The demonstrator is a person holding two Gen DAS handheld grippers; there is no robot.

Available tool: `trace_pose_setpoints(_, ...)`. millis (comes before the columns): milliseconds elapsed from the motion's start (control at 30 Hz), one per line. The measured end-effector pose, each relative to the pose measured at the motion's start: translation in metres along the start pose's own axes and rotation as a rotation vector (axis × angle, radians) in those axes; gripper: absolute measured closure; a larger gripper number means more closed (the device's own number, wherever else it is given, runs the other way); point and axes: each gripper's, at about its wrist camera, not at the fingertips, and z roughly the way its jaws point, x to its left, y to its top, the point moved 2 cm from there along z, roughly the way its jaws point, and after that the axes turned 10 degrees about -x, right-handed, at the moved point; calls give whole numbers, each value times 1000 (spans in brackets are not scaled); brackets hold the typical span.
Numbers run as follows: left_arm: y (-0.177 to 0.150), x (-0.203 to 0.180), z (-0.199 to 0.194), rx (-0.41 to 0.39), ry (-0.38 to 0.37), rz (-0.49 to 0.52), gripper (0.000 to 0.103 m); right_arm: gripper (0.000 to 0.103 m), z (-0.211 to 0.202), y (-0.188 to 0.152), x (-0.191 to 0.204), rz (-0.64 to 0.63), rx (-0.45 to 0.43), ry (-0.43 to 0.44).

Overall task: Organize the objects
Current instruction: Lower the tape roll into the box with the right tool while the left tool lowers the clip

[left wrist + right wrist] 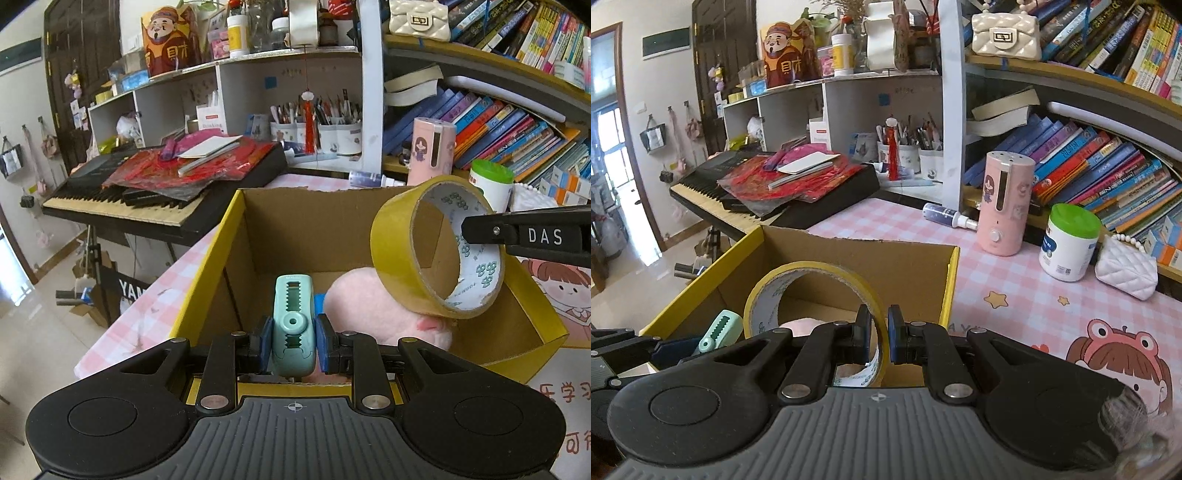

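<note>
Left gripper: jaws clamp clip | right gripper: jaws pinch tape wall | both held over box, below jaws, likely for dropping in beside plush

Mint-green clip squeezed between blue pads, black gripper frame all round. Yellow tape roll, its inner face white with green print. The box shows yellow outside, plain brown cardboard within, a pale pink plush down inside. Pink-and-white check on the tablecloth, with a cartoon girl printed on it. Beyond, a pink dispenser and a white tub with a green lid.
</note>
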Motion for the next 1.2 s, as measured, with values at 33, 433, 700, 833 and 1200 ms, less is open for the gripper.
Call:
trace_pose_setpoints(33,0,0,0,2,-2,-6,80,94,0,0,0,0,0,1)
trace_pose_setpoints(433,1,-4,-5,-17,4,-5,73,94,6,-4,-4,5,11,3)
trace_pose_setpoints(700,6,-2,-28,-90,16,-9,51,94,11,3,-1,6,-10,20)
trace_pose_setpoints(833,7,2,-36,-104,31,-16,47,94,17,12,7,-5,-19,45)
trace_pose_setpoints(1200,2,15,-52,-114,66,-28,38,90,48,6,36,-90,98,100)
